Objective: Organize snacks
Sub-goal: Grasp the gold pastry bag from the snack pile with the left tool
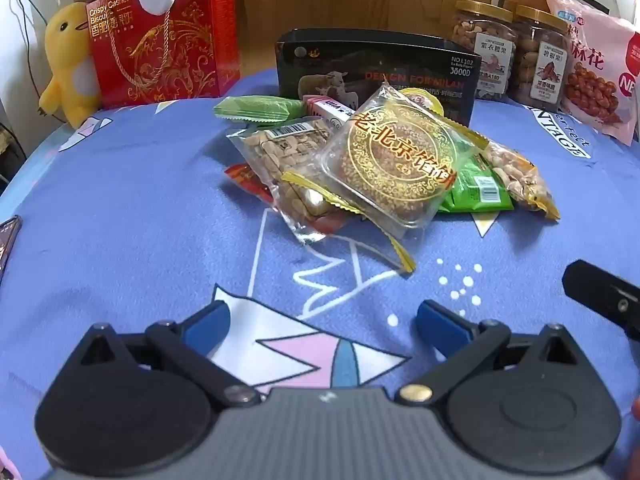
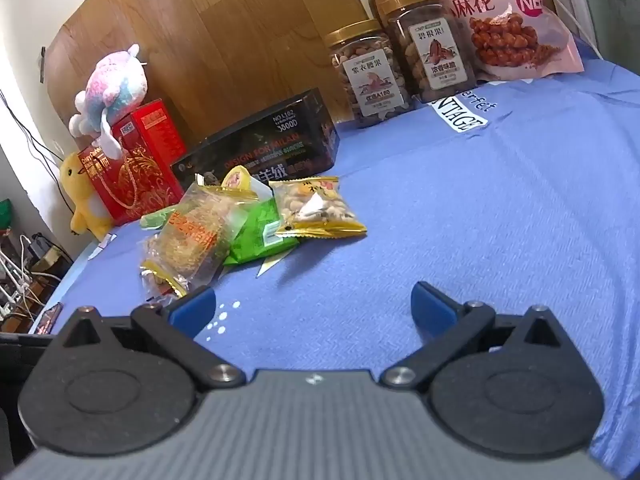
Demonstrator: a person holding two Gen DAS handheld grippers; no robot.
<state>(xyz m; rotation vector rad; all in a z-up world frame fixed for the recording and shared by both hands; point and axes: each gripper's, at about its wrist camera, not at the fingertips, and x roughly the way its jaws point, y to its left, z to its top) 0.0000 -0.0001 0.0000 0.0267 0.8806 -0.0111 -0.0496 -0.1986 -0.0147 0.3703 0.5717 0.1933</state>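
Observation:
A pile of small snack packets lies on the blue cloth. On top sits a clear-wrapped round pastry with gold lettering. Around it lie a clear nut bag, green packets, a yellow-edged peanut bag and a light green wrapper. My left gripper is open, short of the pile, with nothing between its blue fingers. My right gripper is open too, to the right of the pile over bare cloth. Part of it shows in the left wrist view as a black piece.
Behind the pile stand a black box, a red biscuit box, two nut jars and a pink snack bag. A yellow plush is at the left. A phone lies at the left edge.

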